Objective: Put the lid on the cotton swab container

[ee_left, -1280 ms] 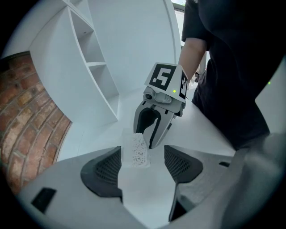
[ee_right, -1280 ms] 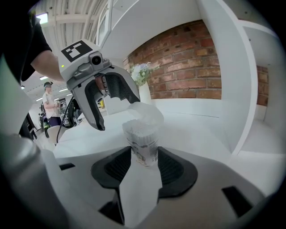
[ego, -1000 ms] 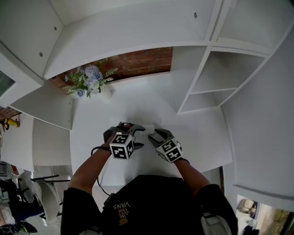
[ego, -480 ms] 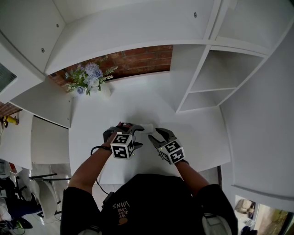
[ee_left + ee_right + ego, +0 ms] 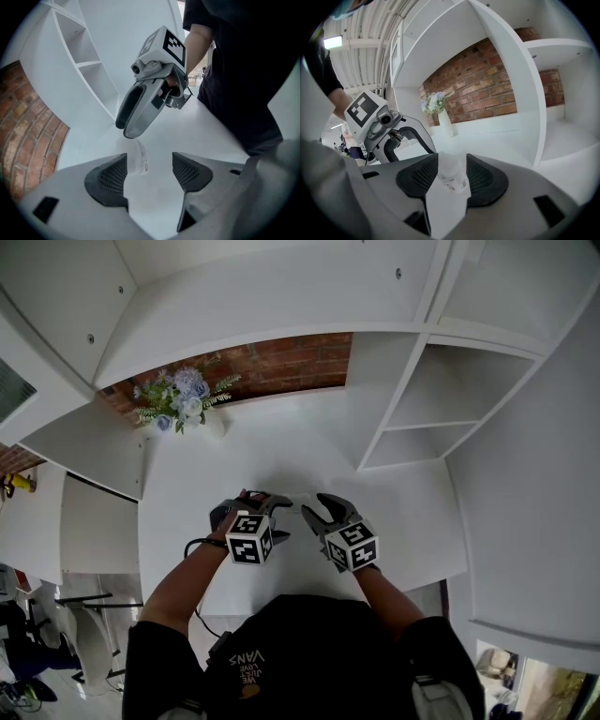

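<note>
**Translucent plastic container between the right gripper's pads**

Clear, cylindrical plastic cotton swab container (image 5: 451, 177) with a printed label sits between the dark ribbed pads of the right gripper (image 5: 452, 161). That gripper's jaws are closing, with a pad against each side of the container. Left gripper (image 5: 149, 165): jaws wide apart, clasping nothing. The container lies just beyond its left pad, above the white tabletop (image 5: 281, 451).

Cotton swab container (image 5: 451, 177): small translucent cylinder, printed label on its side
Pose: near upright, standing on the white desk (image 5: 272, 456)
Place: between the pads of the right claw (image 5: 451, 161), jaws closing on it
</note>
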`<state>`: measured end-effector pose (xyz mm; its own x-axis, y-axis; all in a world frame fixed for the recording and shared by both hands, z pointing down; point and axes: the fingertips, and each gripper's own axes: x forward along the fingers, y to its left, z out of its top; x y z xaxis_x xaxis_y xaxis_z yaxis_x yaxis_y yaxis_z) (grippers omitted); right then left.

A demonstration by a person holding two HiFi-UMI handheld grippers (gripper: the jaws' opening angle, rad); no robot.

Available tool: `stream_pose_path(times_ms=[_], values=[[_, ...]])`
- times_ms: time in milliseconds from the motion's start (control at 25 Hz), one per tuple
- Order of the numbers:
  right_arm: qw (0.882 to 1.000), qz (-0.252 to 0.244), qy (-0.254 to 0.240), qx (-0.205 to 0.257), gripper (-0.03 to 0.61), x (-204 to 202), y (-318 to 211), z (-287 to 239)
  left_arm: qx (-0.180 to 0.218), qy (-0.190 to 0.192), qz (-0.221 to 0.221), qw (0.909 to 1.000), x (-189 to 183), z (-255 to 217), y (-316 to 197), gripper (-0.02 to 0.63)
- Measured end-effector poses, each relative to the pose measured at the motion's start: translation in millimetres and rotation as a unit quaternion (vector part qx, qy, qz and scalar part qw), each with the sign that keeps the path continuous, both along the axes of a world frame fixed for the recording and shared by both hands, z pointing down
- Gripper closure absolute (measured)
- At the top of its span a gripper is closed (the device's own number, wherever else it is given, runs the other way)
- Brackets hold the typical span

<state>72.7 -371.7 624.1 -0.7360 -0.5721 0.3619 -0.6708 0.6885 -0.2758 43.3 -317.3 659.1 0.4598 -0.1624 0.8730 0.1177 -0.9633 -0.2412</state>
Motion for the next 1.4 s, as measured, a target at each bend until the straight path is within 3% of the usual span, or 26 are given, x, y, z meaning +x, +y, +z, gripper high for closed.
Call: stream_pose_path(times_ms=[320,680,1080,1400], values=[[1.0,0.004,0.005,-0.012,0.41,-2,-10,10,0.006,0.004,-0.006,1.0,0,1,-1,0.331],[0.999,-0.004,0.032,0.015,0.4,-3,-10,11,0.011,0.001,-0.003,0.9999,0,3,-1,0.328],[0.999,-0.001,0.032,0.012,0.399,-3,-8,11,0.011,0.014,-0.02,0.9997,1,3,-1,0.328],[0.999,0.003,0.034,0.01,0.399,-2,-8,11,-0.016,0.068,-0.069,0.9951,6,-2,-3,0.328]])
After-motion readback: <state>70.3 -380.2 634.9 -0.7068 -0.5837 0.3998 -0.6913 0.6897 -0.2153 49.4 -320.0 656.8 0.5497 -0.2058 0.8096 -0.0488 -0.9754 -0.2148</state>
